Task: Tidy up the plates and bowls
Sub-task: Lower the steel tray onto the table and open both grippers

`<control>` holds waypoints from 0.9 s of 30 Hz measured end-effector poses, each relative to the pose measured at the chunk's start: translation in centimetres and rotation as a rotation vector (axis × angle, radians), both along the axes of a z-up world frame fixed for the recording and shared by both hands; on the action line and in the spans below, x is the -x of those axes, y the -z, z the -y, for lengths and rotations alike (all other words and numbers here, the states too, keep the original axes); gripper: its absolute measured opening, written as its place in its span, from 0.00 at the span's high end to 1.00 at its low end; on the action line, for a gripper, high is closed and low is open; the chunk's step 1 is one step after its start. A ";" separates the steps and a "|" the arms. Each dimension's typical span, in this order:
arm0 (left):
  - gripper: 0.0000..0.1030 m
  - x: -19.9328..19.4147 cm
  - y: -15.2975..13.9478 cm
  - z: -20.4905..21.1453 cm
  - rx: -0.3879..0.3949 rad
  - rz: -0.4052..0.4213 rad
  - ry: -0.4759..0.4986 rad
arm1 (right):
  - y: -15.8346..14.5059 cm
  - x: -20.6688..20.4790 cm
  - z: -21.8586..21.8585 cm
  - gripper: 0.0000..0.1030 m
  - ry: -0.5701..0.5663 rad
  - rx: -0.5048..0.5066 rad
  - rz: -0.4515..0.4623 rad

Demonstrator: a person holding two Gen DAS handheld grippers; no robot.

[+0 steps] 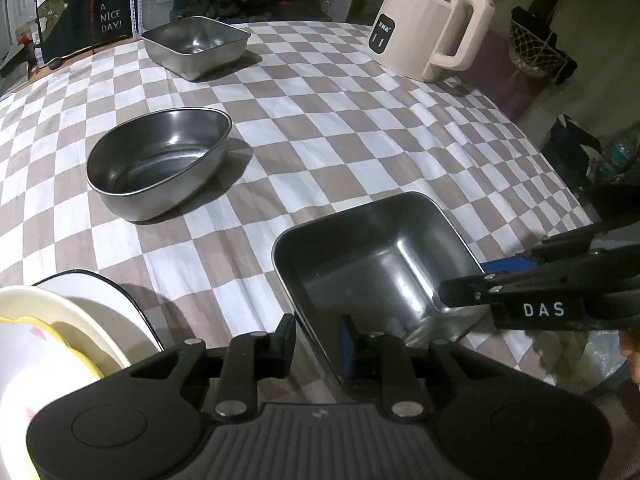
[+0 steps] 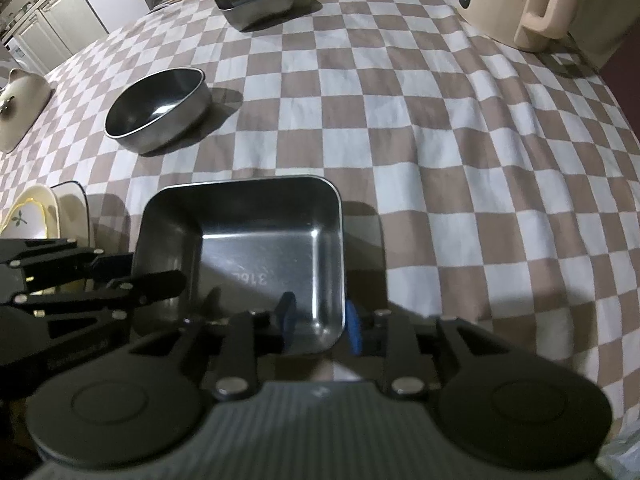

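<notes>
Two hand-held grippers of mine straddle one square steel tray (image 2: 256,248) on the checked tabletop (image 2: 440,160), left hand-held gripper (image 1: 316,340) and right hand-held gripper (image 2: 320,326) each slightly open around its rim, pads not pressing

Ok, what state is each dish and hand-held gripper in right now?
Near square tray: upright, empty, on the cloth.
Oval bowl: upright, empty.
Far square tray: upright, empty.
Plates: stacked.
Left hand-held gripper: open, astride the near tray's wall.
Right hand-held gripper: open, astride the same tray's wall.

A cream kettle (image 1: 424,28) stands at the upper right on the brown and white checked cloth (image 1: 340,128). A dark sign (image 1: 110,12) hangs at the upper left.
</notes>
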State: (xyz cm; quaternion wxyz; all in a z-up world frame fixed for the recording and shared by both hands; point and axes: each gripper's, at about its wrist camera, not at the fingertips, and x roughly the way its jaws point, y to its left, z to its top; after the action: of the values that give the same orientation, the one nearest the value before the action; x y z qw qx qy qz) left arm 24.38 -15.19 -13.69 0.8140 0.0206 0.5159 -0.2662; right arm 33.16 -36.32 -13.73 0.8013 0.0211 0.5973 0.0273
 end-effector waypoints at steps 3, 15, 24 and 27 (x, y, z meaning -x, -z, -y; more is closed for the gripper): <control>0.71 0.0 0.0 0.0 0.002 0.001 0.002 | 0.2 -0.2 0.1 0.67 0.004 -0.003 -0.003; 0.31 0.3 -1.3 -0.2 0.005 0.054 0.021 | -0.6 0.0 0.5 0.23 0.046 0.039 0.040; 0.00 -0.8 -3.7 -1.5 0.053 0.137 0.018 | -3.7 0.9 1.1 0.03 0.159 0.036 0.217; 0.00 -2.3 -4.7 -2.4 0.054 0.162 -0.012 | -4.6 0.7 1.7 0.00 0.229 0.012 0.279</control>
State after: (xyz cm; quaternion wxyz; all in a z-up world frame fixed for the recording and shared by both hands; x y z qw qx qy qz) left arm 26.72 -12.74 -9.01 0.8550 0.0170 0.4409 -0.2727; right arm 32.47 -38.02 -9.15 0.8743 0.0801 0.4743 -0.0651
